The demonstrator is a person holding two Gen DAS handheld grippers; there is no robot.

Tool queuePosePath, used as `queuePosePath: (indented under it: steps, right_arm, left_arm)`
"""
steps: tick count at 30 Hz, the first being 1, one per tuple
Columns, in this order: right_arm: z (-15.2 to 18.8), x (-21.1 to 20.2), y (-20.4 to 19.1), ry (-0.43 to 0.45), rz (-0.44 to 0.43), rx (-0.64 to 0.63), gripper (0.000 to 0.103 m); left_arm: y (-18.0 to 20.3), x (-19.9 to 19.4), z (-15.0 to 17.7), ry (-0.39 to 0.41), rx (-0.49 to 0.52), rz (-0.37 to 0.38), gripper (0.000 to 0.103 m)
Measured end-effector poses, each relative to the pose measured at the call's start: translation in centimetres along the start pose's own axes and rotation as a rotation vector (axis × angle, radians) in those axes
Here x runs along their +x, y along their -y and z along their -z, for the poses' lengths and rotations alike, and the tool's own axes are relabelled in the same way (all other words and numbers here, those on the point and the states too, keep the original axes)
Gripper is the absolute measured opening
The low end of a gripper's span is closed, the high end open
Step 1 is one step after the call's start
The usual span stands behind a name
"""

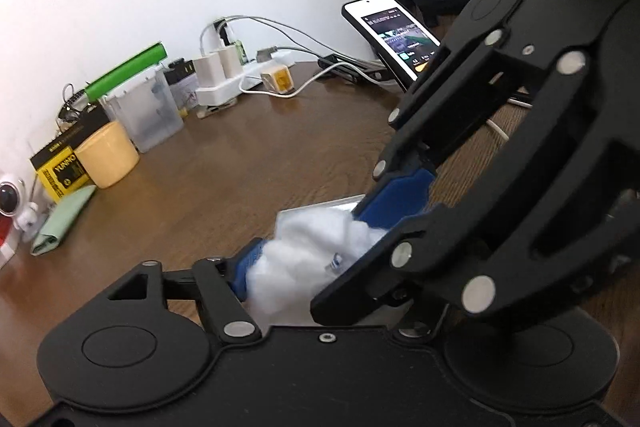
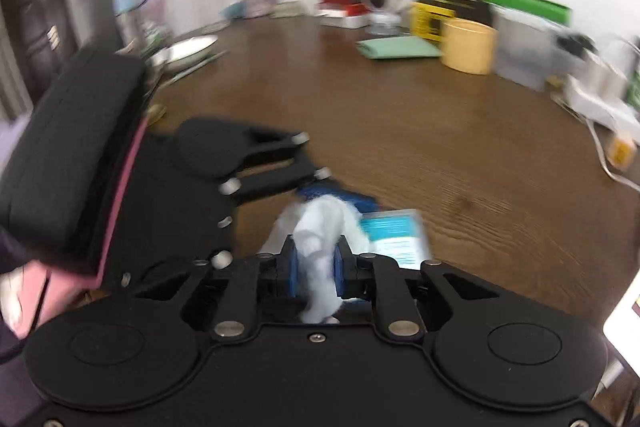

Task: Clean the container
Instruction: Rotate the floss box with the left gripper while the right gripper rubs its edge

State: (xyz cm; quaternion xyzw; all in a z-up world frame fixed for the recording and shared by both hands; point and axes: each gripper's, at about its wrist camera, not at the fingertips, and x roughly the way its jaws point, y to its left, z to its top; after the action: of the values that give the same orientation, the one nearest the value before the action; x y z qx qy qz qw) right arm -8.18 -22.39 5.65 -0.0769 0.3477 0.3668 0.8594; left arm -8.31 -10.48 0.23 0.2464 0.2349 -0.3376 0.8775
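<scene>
Grippers meet low over a brown wooden table [image 2: 400, 131], both working the same wad of white tissue [image 2: 320, 251]. In the right wrist view, the right gripper [image 2: 314, 263] has its blue pads [image 2: 289, 267] pinched close on the tissue, which bulges out ahead of the fingertips and trails back between them. Directly in front of those fingertips, and slightly to the tool's right, lies a small flat pack with a teal-and-white label [image 2: 394, 237], apparently the wipes' own packet; the picture is too blurred to read it.

The left gripper [image 1: 320, 247], seen from its own camera, stands partly open. The tissue [image 1: 316, 247] sits between its blue pads [image 1: 244, 271], touching at least the near one, but whether they still press on it cannot be told. The right tool crosses that view from the upper right, its fingers angled down into the same wad.

No container being cleaned can be identified with certainty. A cream-yellow cup [image 2: 468, 45] and a clear plastic box [image 2: 524, 47] stand at the far edge of the table, ahead and to the right of the right gripper, well apart from both tools. A green cloth [image 2: 396, 49] lies just left of the cup.

By the look of it, the tissue is passing to the right hand, which is the nearer to that cup; the wad's long axis runs along its fingers.
</scene>
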Motion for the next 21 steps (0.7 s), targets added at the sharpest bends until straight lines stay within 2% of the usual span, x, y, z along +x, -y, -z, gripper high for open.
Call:
queuePosePath:
  steps: [4, 7, 10, 13, 15, 16, 18, 19, 21]
  right_arm:
    - [-0.3, -0.1, 1.7, 0.009, 0.041, 0.041, 0.019]
    - [-0.7, -0.1, 2.2, -0.011, 0.027, 0.035, 0.019]
    - [-0.5, 0.4, 1.6, -0.035, -0.040, -0.006, 0.020]
    - [-0.5, 0.4, 1.6, -0.020, -0.011, -0.045, 0.020]
    - [-0.4, 0.3, 2.1, -0.012, 0.035, -0.026, 0.020]
    - [-0.3, 0.1, 2.1, -0.012, 0.029, -0.029, 0.019]
    - [0.1, -0.4, 1.5, -0.012, -0.075, -0.068, 0.019]
    - [0.3, -0.6, 1.1, -0.002, -0.083, -0.093, 0.019]
    - [0.2, -0.5, 1.6, -0.012, -0.024, -0.091, 0.020]
  left_arm:
    - [-1.2, -0.2, 0.4, -0.030, -0.068, 0.033, 0.069]
    - [-1.6, -0.3, 0.8, -0.043, -0.130, 0.057, 0.069]
    - [-2.7, 0.0, 1.2, -0.052, -0.238, 0.115, 0.068]
    - [-2.5, -0.2, 1.3, -0.040, -0.230, 0.120, 0.061]
    - [-2.3, -0.2, 1.2, -0.035, -0.224, 0.120, 0.058]
    - [-2.2, -0.2, 1.1, -0.036, -0.226, 0.116, 0.058]
    - [-2.0, -0.1, 0.8, -0.037, -0.213, 0.111, 0.058]
    - [-1.8, -0.1, 0.6, -0.039, -0.202, 0.095, 0.058]
    - [-1.0, 0.2, 0.0, -0.036, -0.148, 0.042, 0.057]
